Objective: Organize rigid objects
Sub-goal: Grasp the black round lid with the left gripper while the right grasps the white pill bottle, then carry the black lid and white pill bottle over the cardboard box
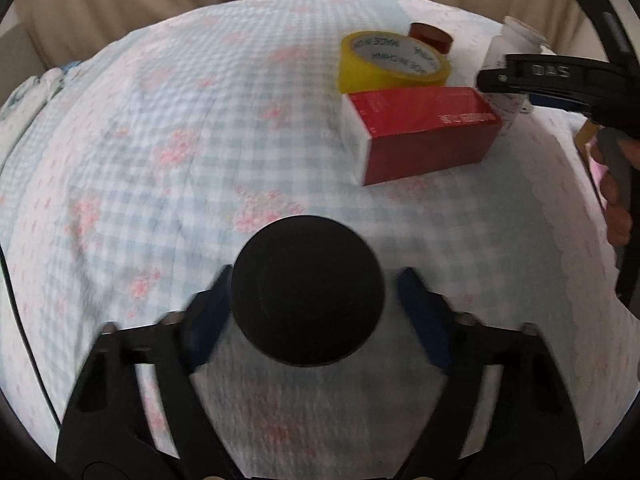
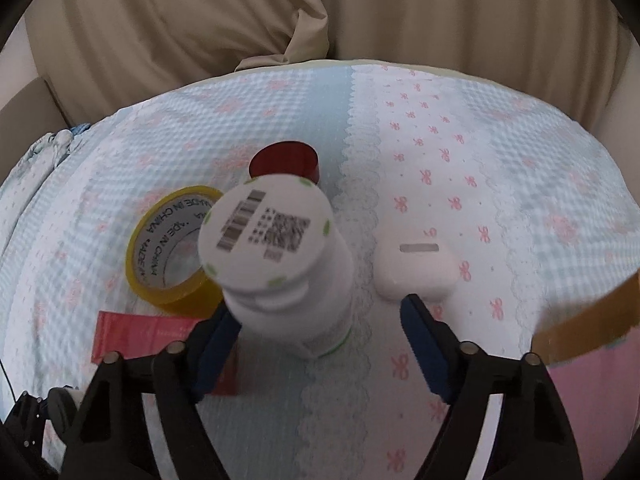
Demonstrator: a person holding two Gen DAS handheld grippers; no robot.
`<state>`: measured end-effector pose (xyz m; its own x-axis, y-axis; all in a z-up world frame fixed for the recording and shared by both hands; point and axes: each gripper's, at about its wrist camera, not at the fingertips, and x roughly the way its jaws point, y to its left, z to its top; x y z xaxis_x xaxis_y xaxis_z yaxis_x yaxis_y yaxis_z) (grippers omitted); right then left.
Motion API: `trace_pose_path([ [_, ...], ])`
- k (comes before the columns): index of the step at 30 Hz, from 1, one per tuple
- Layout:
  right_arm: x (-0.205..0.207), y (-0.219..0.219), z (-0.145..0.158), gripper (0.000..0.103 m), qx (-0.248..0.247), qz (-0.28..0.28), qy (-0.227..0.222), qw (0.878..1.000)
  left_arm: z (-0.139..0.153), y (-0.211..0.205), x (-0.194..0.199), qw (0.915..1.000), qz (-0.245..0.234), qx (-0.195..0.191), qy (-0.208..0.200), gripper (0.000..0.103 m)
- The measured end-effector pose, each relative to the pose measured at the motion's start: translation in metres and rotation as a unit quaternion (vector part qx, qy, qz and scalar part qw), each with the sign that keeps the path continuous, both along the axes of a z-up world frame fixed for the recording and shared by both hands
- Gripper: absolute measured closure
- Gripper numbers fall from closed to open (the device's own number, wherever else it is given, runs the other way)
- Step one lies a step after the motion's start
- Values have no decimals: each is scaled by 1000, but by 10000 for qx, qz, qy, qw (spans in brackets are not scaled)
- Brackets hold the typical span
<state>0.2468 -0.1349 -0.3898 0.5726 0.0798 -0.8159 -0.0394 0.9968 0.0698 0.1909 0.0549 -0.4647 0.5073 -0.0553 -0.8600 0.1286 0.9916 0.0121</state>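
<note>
Left wrist view: left tool [image 1: 316, 300] half-closed around black round object [image 1: 308, 292], right pad apart; right tool [image 2: 320, 320] likewise brackets white bottle [image 2: 280, 256]. Grasping step; next, close fully, lift toward twelve o'clock.

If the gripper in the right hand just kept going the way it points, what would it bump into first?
Most likely the white bottle, which already stands between the right gripper's blue fingers. Whether the pads touch it is unclear; the picture is blurred.

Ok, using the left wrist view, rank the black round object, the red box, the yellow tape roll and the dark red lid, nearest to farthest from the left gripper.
1. Black round object, between the left gripper fingers.
2. Red box, ahead, to the right.
3. Yellow tape roll, just behind the box.
4. Dark red lid, behind the tape, farthest.
</note>
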Motion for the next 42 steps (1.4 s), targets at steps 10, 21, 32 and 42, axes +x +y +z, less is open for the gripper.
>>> trace_pose_path([
  [10, 8, 11, 0, 56, -141, 334, -53, 9993, 3, -1, 2, 10000, -64, 61, -24, 50],
  [21, 1, 10, 9, 56, -76, 361, 28, 9993, 18, 4, 1, 9999, 88, 18, -43, 50],
  [32, -19, 5, 77, 56, 110, 167, -84, 9998, 95, 5, -1, 9995, 105, -118, -290, 50],
  [42, -58, -2, 191, 56, 277, 29, -159, 9995, 206, 3, -9, 9980, 18, -314, -547, 50],
])
